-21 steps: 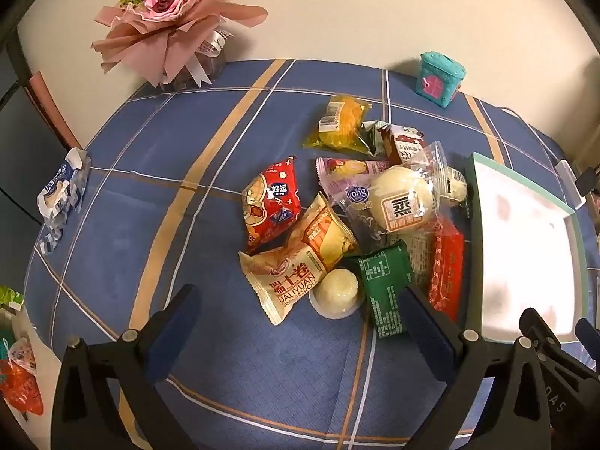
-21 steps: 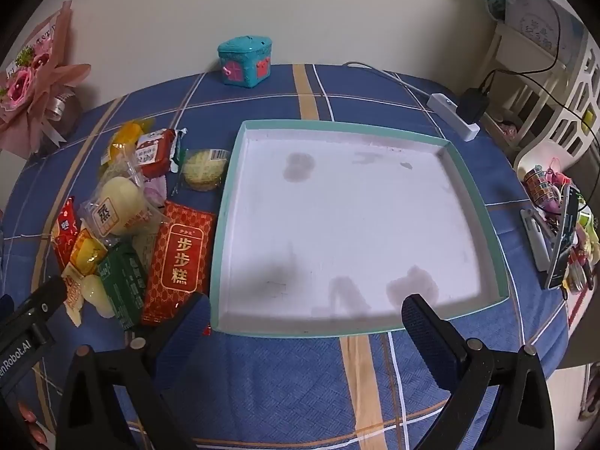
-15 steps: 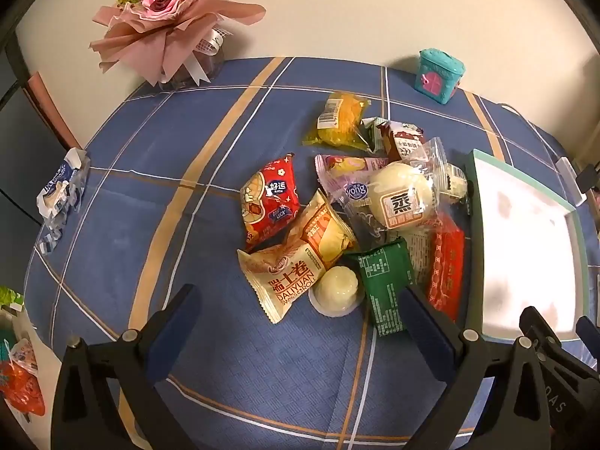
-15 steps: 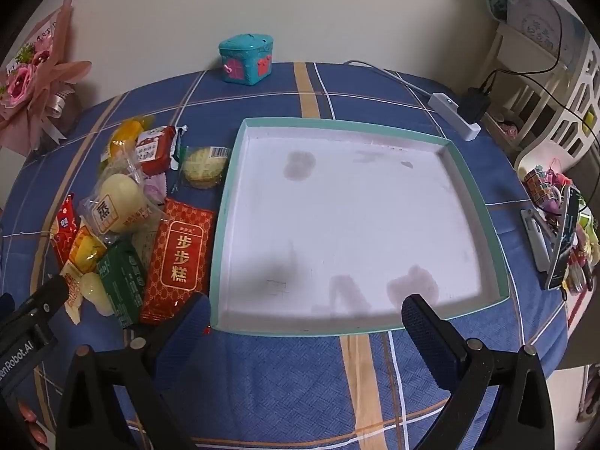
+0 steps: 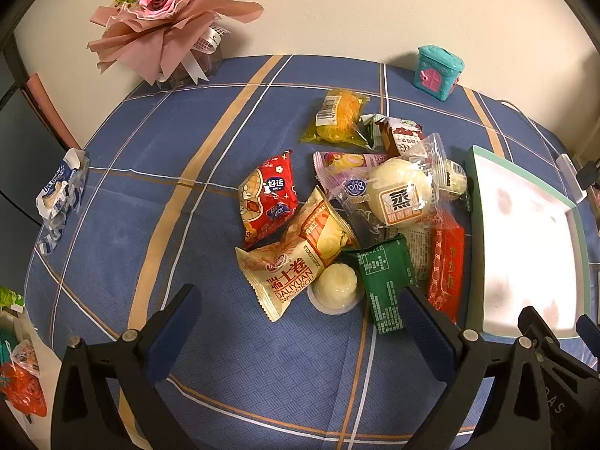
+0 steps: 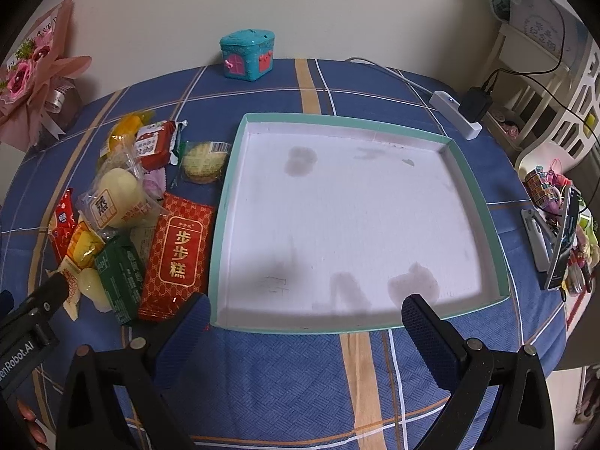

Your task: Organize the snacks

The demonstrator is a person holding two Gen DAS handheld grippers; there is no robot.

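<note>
1. You held the left gripper (image 5: 300, 315) and right gripper (image 6: 303, 318) wide apart, both empty.
2. The snack pile (image 5: 360, 210) lay left of the empty tray (image 6: 337, 225); sorting had not started.
3. Your next move called for closing on one packet, likely the green packet (image 5: 386, 281).

Left gripper (image 5: 300, 322) and right gripper (image 6: 303, 322): black triangular plastic frames, silver screws, dark blue textured finger pads (image 5: 427, 332); white lettering on one body

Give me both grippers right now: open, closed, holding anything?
Left gripper: open, holding nothing, above the snack pile.
Right gripper: open, holding nothing, over the near edge of the tray.
</note>
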